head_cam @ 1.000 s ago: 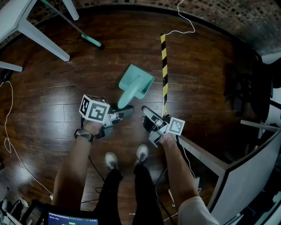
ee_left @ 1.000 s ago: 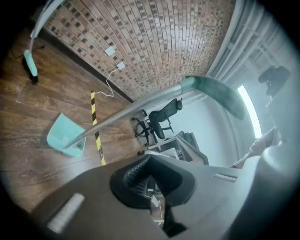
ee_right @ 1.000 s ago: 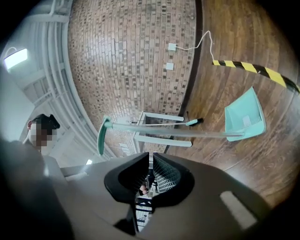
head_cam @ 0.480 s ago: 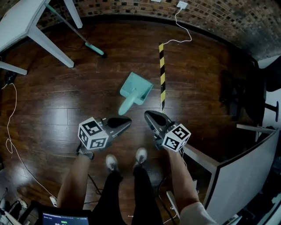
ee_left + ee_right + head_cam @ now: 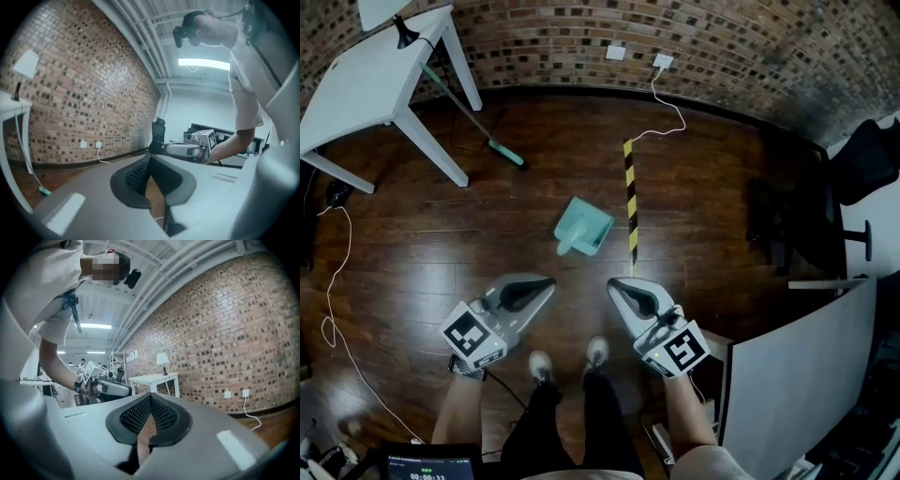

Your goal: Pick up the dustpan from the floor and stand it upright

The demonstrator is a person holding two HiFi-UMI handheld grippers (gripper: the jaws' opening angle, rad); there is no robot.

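- Two tools are held out over the dark wooden floor (image 5: 722, 187), one in each hand, side by side and a little apart.
- Well out to the left of the left tool, a thin white cable (image 5: 337, 281) trails across the floor.
- Far ahead of the left tool and off to its left, a white surface (image 5: 366, 84) stands near the brick wall (image 5: 750, 47) with a lamp (image 5: 398, 33) on it.
- A long stick with a teal end (image 5: 508, 155) slants down from beside that surface to the floor, ahead of the left tool; its head cannot be made out.
- The left tool (image 5: 542, 284) has its jaws pressed together. The left gripper view shows the left tool's (image 5: 150, 161) ribbed pads meeting with nothing between them.
- The teal dustpan (image 5: 584, 227) lies on the floor, ahead of both tools and between their lines. Neither tool touches it, and its handle points back toward the left tool.
- A yellow-and-black striped strip (image 5: 629, 202) lies on the floor just right of the dustpan, running straight ahead from the right tool's tip.
- The right tool (image 5: 619, 286) is closed as well. In the right gripper view the right tool's (image 5: 150, 397) mesh pads touch and grip nothing.
- Behind the tools and between them are the person's two shoes (image 5: 598, 352).
- Ahead of the right tool and to its right stands a black chair (image 5: 797, 225).
- Beside the right tool, on its right, is a white panel (image 5: 787, 375).
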